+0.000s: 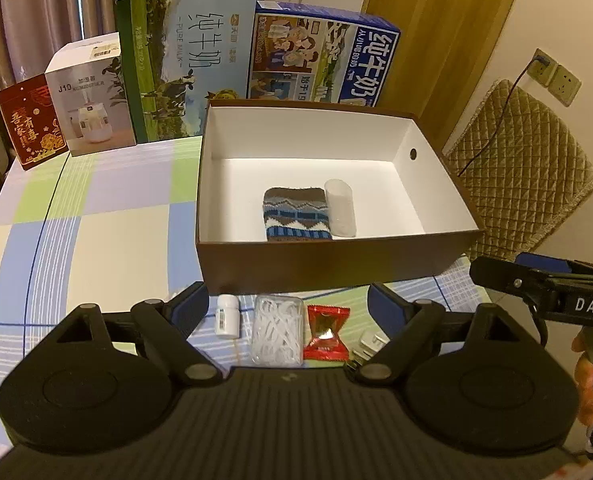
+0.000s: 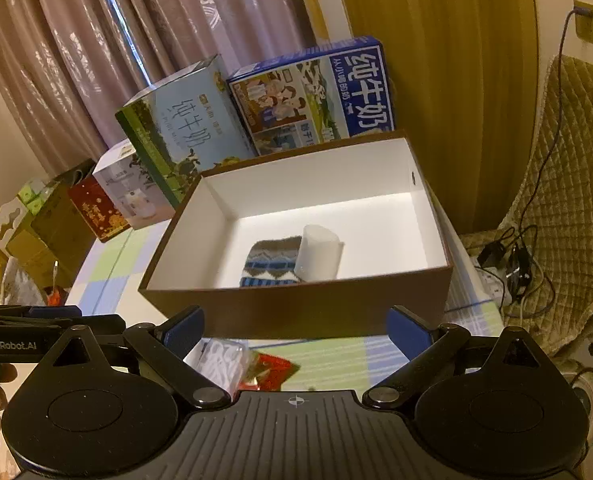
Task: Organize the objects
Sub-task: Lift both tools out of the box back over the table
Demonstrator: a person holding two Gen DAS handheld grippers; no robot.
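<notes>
Item 1. Open brown cardboard box with white lining (image 1: 316,264), on the checked pastel cloth surface (image 1: 108,240). Holds two things already: a folded knit cloth in brown, blue and white zigzag (image 1: 296,216), and a translucent white plastic tube (image 1: 339,208) lying touching its right edge. Both sit toward the near wall.

Item 2. Loose pieces still outside, in a row on the surface just in front of the box's near wall:
- small white plastic bottle with printed label (image 1: 227,316), upright
- clear plastic case of white floss picks (image 1: 278,330), long axis running away from the camera
- red foil sachet (image 1: 327,332)
- small white and metal piece (image 1: 370,340), partly hidden; kind uncertain

Item 3. Left gripper (image 1: 288,300): jaws wide, holding nothing. The row lies directly between and below its blue pads, with the floss case nearly centred.

Item 4. Right gripper (image 2: 296,330): jaws wide, empty, held to the right of the left one and facing the box's near wall. The floss case and sachet show toward its left pad.

Judgement: the left gripper is nearer the row; a short descent should suffice, then a lift over the near wall.
</notes>
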